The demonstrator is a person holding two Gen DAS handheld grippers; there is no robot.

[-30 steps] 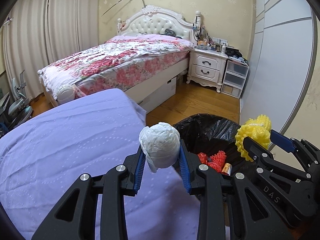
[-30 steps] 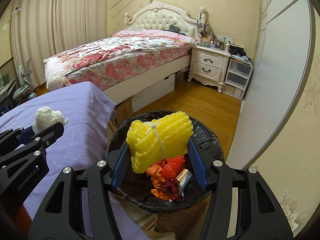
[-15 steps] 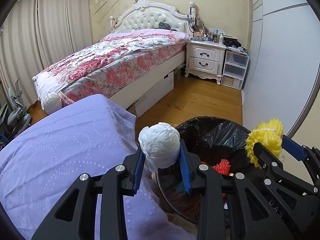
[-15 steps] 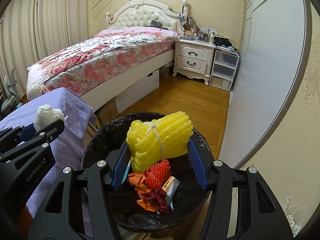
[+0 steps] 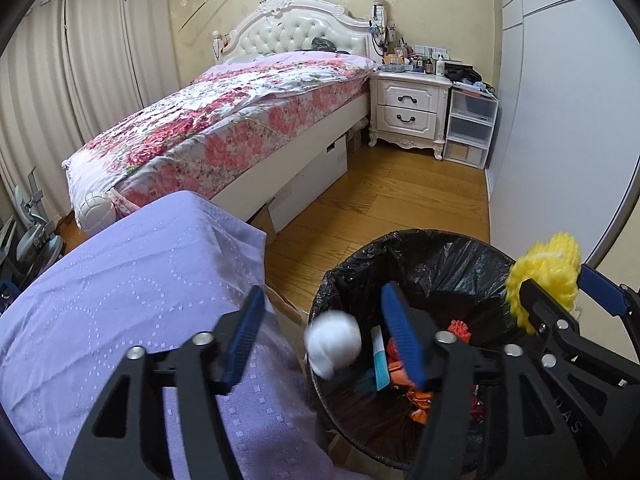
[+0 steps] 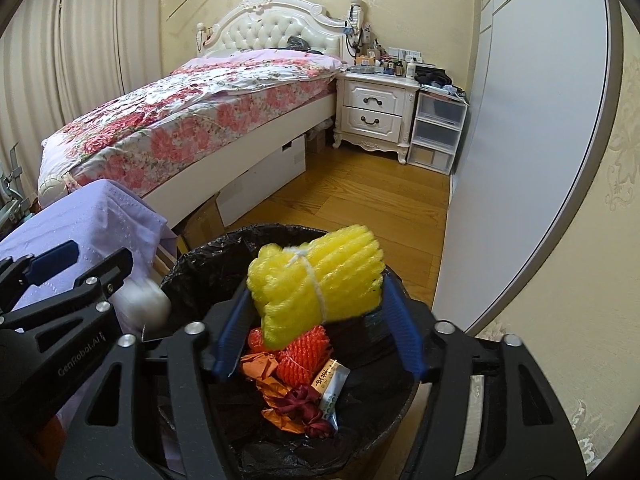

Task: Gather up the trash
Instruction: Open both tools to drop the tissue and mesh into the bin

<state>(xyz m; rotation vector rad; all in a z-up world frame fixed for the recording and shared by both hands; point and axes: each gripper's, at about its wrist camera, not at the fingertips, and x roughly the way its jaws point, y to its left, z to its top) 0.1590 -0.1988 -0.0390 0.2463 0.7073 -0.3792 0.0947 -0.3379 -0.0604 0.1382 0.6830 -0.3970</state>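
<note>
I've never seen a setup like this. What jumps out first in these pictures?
The white paper ball, blurred between the open left gripper, whose jaws have just been opening, at the rim of the black-lined bin. Beside it, the yellow foam bundle sits in the right gripper, also just opening, over the bin.

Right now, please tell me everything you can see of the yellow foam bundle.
The yellow foam bundle is bright yellow ribbed foam netting, folded into a thick roll and tied around its middle with white string. It sits tilted between the blue pads of the right claw, whose jaws have just been opening, directly above the black-lined trash bin, over red and orange wrappers.
</note>
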